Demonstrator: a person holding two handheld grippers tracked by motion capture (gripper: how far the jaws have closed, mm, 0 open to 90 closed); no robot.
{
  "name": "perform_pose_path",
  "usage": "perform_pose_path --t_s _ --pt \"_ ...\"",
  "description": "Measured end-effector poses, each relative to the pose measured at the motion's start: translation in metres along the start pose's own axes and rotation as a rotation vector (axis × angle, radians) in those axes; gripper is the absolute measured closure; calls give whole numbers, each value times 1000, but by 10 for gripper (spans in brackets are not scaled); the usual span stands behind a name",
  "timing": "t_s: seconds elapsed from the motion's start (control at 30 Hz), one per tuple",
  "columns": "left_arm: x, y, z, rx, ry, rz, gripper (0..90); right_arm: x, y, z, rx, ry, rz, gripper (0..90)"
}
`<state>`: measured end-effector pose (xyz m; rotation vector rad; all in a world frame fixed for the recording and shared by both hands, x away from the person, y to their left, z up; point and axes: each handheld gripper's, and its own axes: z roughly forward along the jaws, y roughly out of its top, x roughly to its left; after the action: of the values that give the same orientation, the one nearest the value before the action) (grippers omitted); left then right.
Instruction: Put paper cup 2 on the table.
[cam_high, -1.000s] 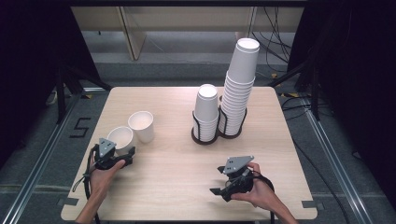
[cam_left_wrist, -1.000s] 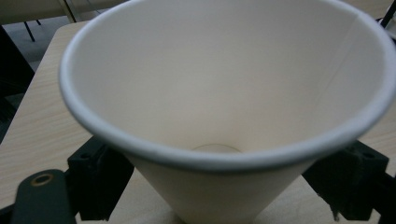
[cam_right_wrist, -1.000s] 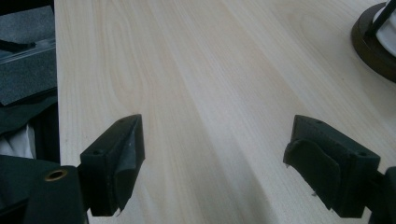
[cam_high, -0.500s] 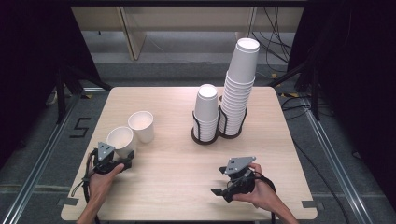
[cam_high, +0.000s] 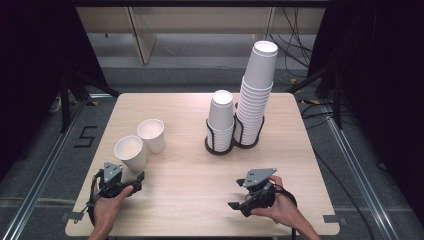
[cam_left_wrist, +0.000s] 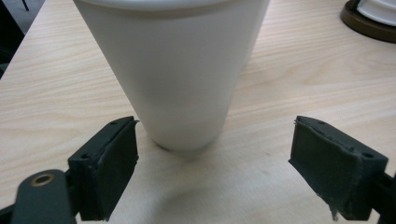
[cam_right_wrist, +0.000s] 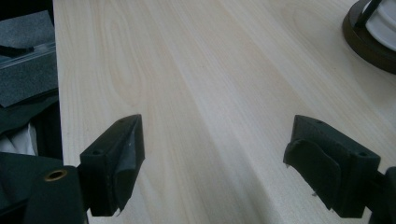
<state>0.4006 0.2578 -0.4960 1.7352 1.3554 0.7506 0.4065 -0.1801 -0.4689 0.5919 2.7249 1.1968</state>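
The near paper cup (cam_high: 131, 152) sits upright near the table's (cam_high: 190, 180) left front corner, just beside a second cup (cam_high: 151, 135), and both look empty from above. My left gripper (cam_high: 119, 182) has just slid back off it, jaws apart with nothing between them, so I'd say that cup's placed and done. Right gripper (cam_high: 255, 195) rests near the front edge, jaws spread wide over bare wood. Further back, the two-ring holder (cam_high: 220, 146) carries a short stack (cam_high: 220, 117) and a tall stack (cam_high: 256, 95) of cups.

A plain white paper cup (cam_high: 131, 152) stands upright, mouth up, near the table's front left, seemingly touching a second cup (cam_high: 151, 134).
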Motion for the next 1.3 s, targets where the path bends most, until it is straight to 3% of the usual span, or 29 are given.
perform_pose_path --t_s 0.1,0.23,0.47,0.6,0.67,0.7,0.9,1.2,1.3 --pt "-10 -2 -11 -27 2 8 146 0 -1 -1 -4 -3 -3 196" --pt "-23 -3 -23 -60 -25 21 145 0 -2 -2 -5 -11 -3 195" --pt "-54 -9 -35 -74 -110 82 146 1 -5 -3 -2 -8 6 192" --pt "-65 -12 -37 -80 -156 81 145 2 -6 -4 -8 -14 12 189" --pt "-73 -14 -38 -71 -174 102 146 4 -8 -5 -11 -22 35 185" --pt "-75 -16 -38 -71 -185 106 146 3 -8 -5 -13 -22 16 183" --pt "-91 -20 -44 -70 -251 109 146 6 -11 -6 -29 -22 21 180" --pt "-107 -25 -53 -72 -300 136 146 17 -15 -8 -38 -18 27 179" --pt "-112 -26 -56 -91 -334 130 146 20 -18 -9 -41 -14 18 179"
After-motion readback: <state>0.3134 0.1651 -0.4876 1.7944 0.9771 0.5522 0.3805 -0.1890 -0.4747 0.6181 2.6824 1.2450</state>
